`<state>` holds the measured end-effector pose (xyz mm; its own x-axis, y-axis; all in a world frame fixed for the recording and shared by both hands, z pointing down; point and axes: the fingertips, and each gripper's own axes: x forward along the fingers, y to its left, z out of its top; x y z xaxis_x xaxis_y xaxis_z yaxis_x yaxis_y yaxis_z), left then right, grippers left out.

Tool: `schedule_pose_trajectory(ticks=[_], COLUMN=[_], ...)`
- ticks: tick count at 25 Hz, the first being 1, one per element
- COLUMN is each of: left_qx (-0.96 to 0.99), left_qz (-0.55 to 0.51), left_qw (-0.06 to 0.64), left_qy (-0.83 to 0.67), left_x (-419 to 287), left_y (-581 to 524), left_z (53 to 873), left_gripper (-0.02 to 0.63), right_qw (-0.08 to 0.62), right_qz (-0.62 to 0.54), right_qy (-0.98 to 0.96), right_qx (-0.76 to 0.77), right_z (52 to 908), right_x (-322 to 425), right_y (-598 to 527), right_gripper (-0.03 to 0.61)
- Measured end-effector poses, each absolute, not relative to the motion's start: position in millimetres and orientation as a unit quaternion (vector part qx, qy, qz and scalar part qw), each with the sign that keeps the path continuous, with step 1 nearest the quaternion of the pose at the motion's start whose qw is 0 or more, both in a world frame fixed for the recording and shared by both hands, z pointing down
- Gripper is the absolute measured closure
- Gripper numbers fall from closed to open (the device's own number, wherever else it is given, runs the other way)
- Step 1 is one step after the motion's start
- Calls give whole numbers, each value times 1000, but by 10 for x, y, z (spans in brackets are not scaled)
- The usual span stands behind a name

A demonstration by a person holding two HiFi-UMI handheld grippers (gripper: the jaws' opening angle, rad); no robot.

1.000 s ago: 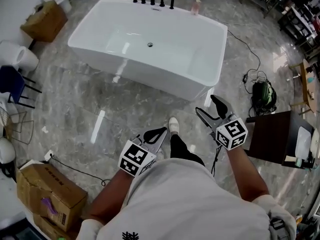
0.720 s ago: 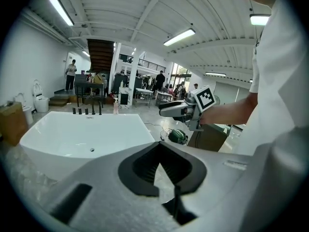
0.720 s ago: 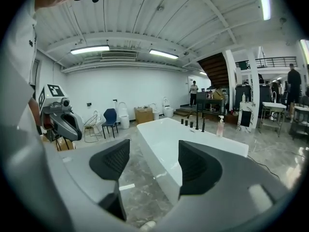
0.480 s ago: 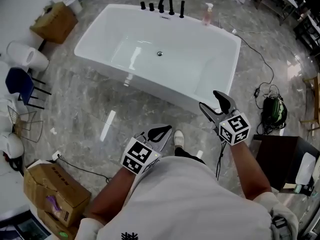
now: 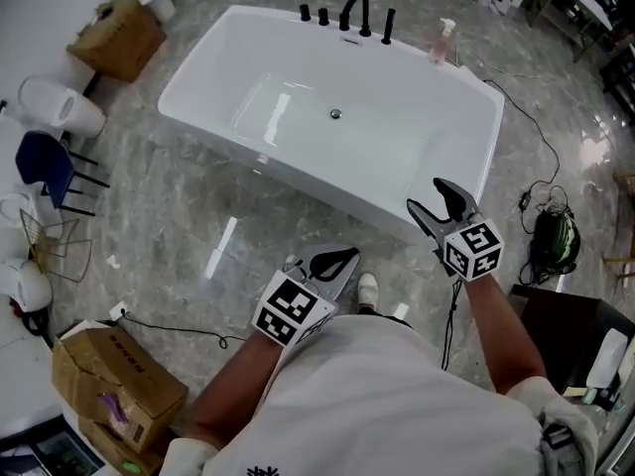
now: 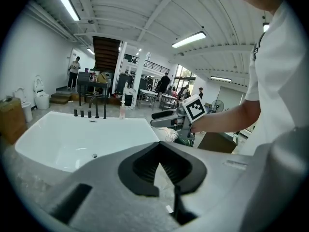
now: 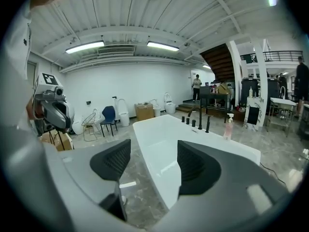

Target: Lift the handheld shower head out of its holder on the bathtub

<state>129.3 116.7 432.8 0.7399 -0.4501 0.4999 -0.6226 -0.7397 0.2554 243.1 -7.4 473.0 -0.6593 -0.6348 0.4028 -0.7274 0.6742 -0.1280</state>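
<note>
The white bathtub (image 5: 268, 58) lies ahead on the marble floor. On its far rim stand black fittings: two knobs, a curved spout (image 5: 355, 10) and the slim upright handheld shower head (image 5: 388, 26) in its holder at the right end. The shower head (image 7: 208, 123) is also in the right gripper view, far off. My right gripper (image 5: 429, 196) hangs open and empty above the tub's near right corner. My left gripper (image 5: 332, 263) is lower and nearer me, over the floor, shut on nothing. In the left gripper view the jaw tips meet, with the tub (image 6: 29, 146) behind them.
A pink soap bottle (image 5: 444, 40) stands on the rim right of the shower head. Cardboard boxes (image 5: 114, 385), a blue chair (image 5: 45, 167) and toilets (image 5: 55, 107) line the left. A cable and a green-black bag (image 5: 554, 238) lie right, by a dark cabinet (image 5: 561, 325).
The person has walked toward the tub, so it sits closer and lower in the head view. Both grippers moved forward; the right one went from over the floor to the tub's near corner.
</note>
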Motion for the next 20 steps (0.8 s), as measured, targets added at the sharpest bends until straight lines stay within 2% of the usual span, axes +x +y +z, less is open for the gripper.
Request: schedule_pose_trajectory(ticks=[14, 20], left_qx=[928, 921], left_qz=[215, 205], left_qw=[175, 196], left_qy=[-249, -267], left_x=[-349, -581], left_y=[214, -302], left_z=[4184, 4303], left_gripper=[607, 607], right_qw=[182, 200], right_qz=[134, 137], right_qy=[-863, -859], right_qx=[452, 451], right_z=[4740, 4928], right_x=[1298, 1201], right_y=[-1204, -1818], right_gripper=[276, 281])
